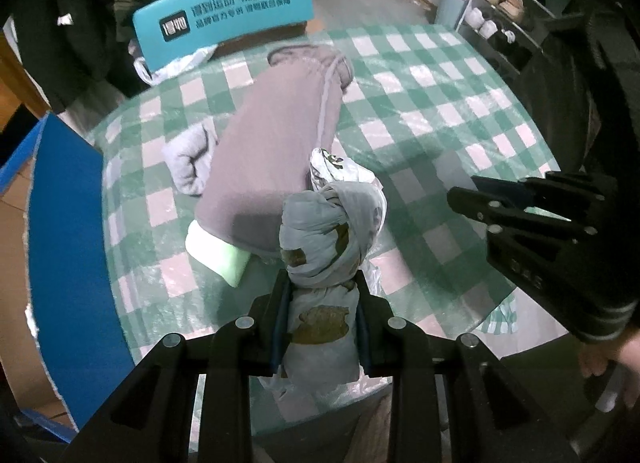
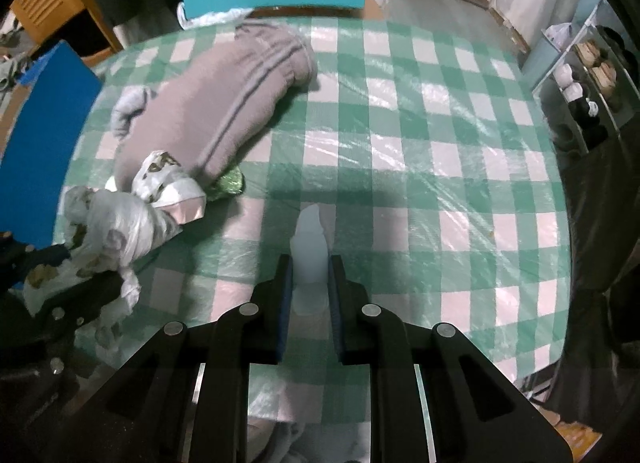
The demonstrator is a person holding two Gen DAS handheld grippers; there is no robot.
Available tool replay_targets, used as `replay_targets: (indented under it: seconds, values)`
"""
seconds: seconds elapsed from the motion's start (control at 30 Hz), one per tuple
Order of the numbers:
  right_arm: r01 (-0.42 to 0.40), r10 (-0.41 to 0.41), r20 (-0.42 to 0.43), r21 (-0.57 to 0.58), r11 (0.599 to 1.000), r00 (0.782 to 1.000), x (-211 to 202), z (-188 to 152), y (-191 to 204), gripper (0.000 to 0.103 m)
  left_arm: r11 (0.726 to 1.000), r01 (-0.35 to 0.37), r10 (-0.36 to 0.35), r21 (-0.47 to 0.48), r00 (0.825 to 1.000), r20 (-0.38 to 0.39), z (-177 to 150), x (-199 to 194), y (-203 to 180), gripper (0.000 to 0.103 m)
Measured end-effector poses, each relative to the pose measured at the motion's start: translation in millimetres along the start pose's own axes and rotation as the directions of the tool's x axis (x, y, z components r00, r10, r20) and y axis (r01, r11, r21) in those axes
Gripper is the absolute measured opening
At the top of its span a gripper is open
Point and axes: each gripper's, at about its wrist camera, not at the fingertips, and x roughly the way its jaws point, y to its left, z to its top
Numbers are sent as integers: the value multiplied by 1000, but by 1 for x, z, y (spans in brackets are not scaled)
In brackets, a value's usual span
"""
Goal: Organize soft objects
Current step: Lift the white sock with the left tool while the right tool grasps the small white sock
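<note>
Right wrist view: right tool (image 2: 309, 263) pinching white cloth (image 2: 308, 239), left tool (image 1: 322, 303) clamping patterned cloth (image 1: 324, 243), checkered table (image 2: 440, 143) bare rightward.

Green-white checked tablecloth (image 2: 420, 151); mauve-grey trousers (image 2: 224, 103), darker side stripes; white cloth (image 1: 324, 247), brown print.

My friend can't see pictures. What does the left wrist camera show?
The left gripper is shut on a twisted white printed cloth above a green-and-white checked table. Behind it lie folded grey-brown trousers and a grey bundle; the right gripper reaches in from the right.
</note>
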Motion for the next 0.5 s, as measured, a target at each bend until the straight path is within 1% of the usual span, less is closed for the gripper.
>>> replay_targets:
  seconds: [0.3,0.5]
  values:
    - [-60,61,86,-10,998,994,-42,-8,10,16,999,-33,36,-37,996,76,5,-31,17,28]
    - [-78,81,129,-32,996,988,-61,-6,17,16,997,-62,68,-55,991,117,5,-50,29,28]
